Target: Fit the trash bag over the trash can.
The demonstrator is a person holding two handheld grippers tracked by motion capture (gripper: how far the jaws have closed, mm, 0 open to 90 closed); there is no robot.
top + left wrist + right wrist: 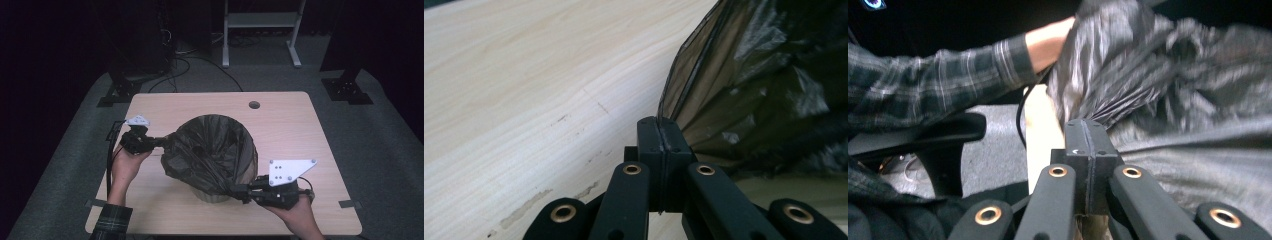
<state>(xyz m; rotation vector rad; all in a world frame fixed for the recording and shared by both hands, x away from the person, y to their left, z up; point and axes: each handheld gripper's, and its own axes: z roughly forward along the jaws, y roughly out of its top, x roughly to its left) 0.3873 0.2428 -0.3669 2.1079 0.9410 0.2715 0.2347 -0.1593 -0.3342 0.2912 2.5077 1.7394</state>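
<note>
A dark, see-through plastic bag [212, 150] is draped over a round bin [212, 196] in the middle of the wooden table [280, 125]. My left gripper [167, 141] is at the bag's left side, jaws shut on a pinch of its edge and pulling it taut. In the left gripper view the film fans out from the closed tips [660, 131] into the bag [754, 90]. My right gripper [234, 190] is at the bin's near right, shut on another fold of the bag. In the right gripper view the crinkled bag [1188, 100] stretches away from the closed tips [1086, 132].
A round cable hole [254, 105] sits near the table's far edge. Behind the table stand a white frame [260, 30] and two black stand bases [117, 92] [347, 90]. A plaid sleeve [948, 75] crosses the right gripper view. Tape strips [348, 203] mark the near corners.
</note>
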